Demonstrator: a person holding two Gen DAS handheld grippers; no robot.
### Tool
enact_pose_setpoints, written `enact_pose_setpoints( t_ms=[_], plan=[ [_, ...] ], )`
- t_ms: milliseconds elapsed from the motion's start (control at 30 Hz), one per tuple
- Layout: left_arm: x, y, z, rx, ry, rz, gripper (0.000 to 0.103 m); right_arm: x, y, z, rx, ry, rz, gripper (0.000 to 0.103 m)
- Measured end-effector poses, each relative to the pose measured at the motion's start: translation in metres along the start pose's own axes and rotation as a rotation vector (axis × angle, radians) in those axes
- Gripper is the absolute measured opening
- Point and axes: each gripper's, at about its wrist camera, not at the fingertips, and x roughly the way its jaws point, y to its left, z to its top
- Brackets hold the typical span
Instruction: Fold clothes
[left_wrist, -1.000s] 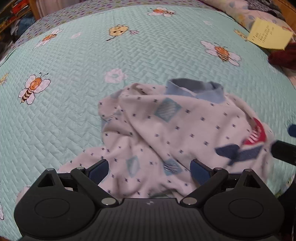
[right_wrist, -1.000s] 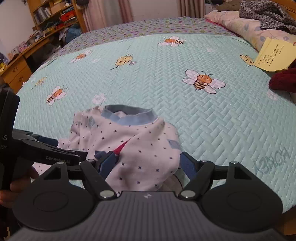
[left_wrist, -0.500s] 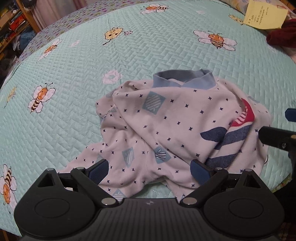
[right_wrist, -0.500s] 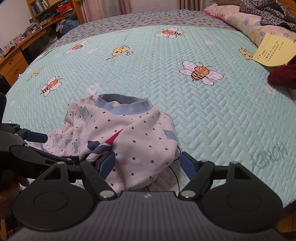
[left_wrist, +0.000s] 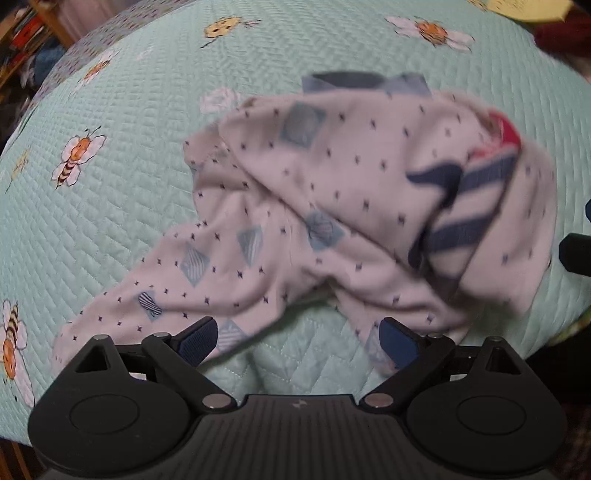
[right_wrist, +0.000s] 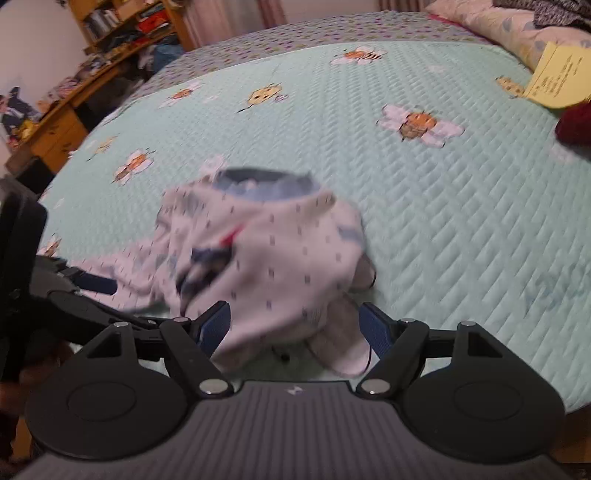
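shirt (left_wrist: 351, 206): soft matt knit cloth | bedspread (left_wrist: 147, 184): quilted matt fabric

Left gripper (left_wrist: 297, 341) and right gripper (right_wrist: 293, 325) tilt downward, fingers spread.

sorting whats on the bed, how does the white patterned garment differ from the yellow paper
The white patterned garment is crumpled soft cloth near the bed's front edge, between the grippers' open fingers; the yellow paper is a flat sheet with writing, far back on the right. Both lie on the bee quilt.
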Motion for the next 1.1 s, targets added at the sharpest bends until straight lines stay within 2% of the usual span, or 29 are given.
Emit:
enact_pose_setpoints(
  t_ms=[167,300,467,633,700,767,800,833,867,900,967,1100],
  plan=[
    [0.0,0.009,0.005,-0.045,-0.03,-0.077,0.093,0.005,-0.012,-0.02,0.074,0.022,0.066,0.077],
    [0.002,0.023,0.02,-0.128,-0.048,-0.154,0.094,0.002,-0.009,-0.02,0.086,-0.017,0.123,0.078],
    [0.008,0.046,0.035,-0.249,-0.037,-0.227,0.094,0.002,-0.013,-0.019,0.117,-0.034,0.139,0.078],
    [0.03,0.047,0.049,-0.271,0.0,-0.179,0.094,0.004,-0.028,-0.019,0.2,-0.052,0.138,0.078],
    [0.042,0.045,0.055,-0.274,0.022,-0.178,0.081,0.005,-0.031,-0.019,0.219,-0.056,0.134,0.078],
    [0.049,0.039,0.06,-0.255,0.028,-0.173,0.076,0.005,-0.033,-0.019,0.212,-0.059,0.132,0.078],
    [0.051,0.035,0.062,-0.246,0.025,-0.164,0.063,0.006,-0.034,-0.019,0.208,-0.06,0.131,0.078],
    [0.05,0.033,0.063,-0.237,0.013,-0.156,0.054,0.006,-0.034,-0.019,0.207,-0.063,0.129,0.078],
    [0.047,0.03,0.064,-0.229,-0.001,-0.151,0.031,0.006,-0.035,-0.019,0.207,-0.066,0.127,0.078],
    [0.041,0.029,0.064,-0.224,-0.021,-0.155,0.024,0.006,-0.036,-0.019,0.207,-0.069,0.125,0.078],
    [0.027,0.029,0.062,-0.215,-0.082,-0.146,0.021,0.006,-0.039,-0.019,0.214,-0.08,0.119,0.078],
    [-0.019,0.036,0.049,-0.194,-0.254,-0.056,0.02,0.006,-0.041,-0.017,0.232,-0.098,0.11,0.078]
  ],
)
